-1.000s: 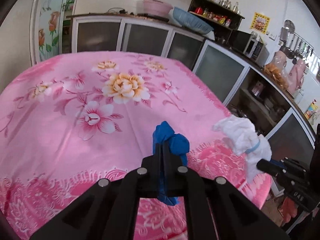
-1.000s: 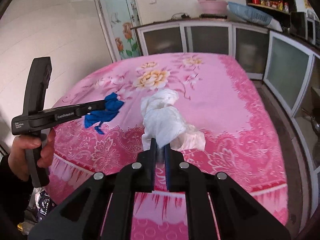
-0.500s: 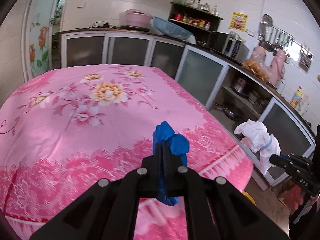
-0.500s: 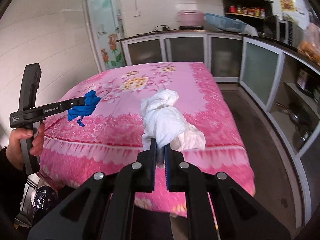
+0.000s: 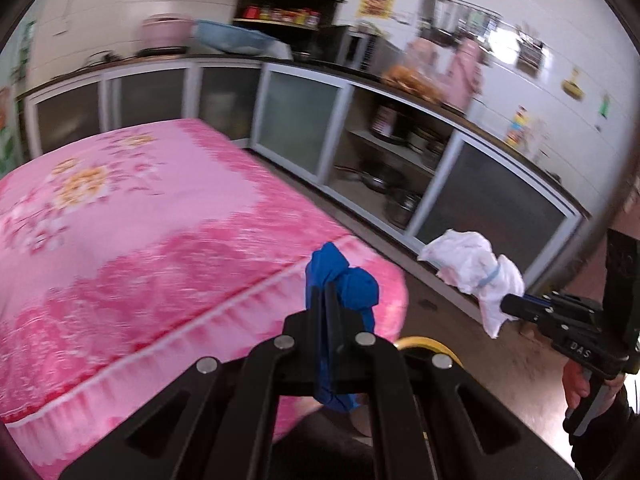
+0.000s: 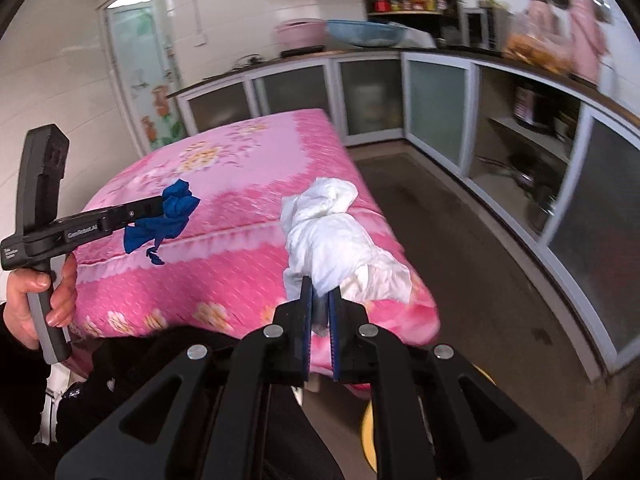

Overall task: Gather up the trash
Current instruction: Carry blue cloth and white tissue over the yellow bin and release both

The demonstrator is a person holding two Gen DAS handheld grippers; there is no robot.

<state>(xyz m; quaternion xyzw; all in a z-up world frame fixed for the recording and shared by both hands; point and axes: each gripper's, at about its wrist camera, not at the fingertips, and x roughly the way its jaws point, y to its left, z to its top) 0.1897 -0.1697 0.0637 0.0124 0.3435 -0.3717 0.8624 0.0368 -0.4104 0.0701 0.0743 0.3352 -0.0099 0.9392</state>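
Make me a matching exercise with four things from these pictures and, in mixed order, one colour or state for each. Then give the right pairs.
Things:
1. left hand-held gripper
2. right hand-held gripper
3. tablecloth
4. round rim on the floor

States:
A. yellow
B. shut on the white crumpled wad
C. pink with flowers
D. shut on the blue scrap

Pairs: 1-D, 2-B, 3-C, 4-A

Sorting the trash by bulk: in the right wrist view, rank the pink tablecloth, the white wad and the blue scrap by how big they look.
1. Pink tablecloth, largest by far.
2. White wad.
3. Blue scrap, smallest, though the wad's nearness to the camera makes that unsure.
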